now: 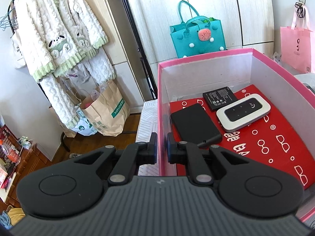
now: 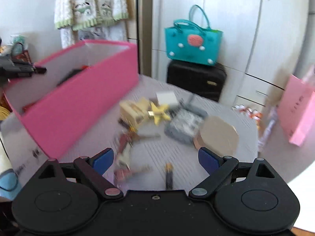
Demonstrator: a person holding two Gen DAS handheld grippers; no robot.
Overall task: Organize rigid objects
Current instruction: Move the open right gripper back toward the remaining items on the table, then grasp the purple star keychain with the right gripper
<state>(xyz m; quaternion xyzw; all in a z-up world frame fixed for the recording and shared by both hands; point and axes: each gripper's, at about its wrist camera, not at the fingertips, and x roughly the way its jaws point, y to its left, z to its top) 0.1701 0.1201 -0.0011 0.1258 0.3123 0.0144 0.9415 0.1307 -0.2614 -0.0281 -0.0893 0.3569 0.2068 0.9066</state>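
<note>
Black tool, blue pads, silver rivets

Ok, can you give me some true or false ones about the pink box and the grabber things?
1. The pink cardboard box holds a white-and-black pocket router. True.
2. The left gripper is clamped on the box's wall. True.
3. The right gripper is holding a yellow star. False: its jaws stand wide open with nothing gripped; the yellow star-shaped thing lies on the table.
4. The teal felt handbag sits inside the box. False: it stands on a black suitcase behind the table.
5. A flat black case lies beside the router. True.
</note>
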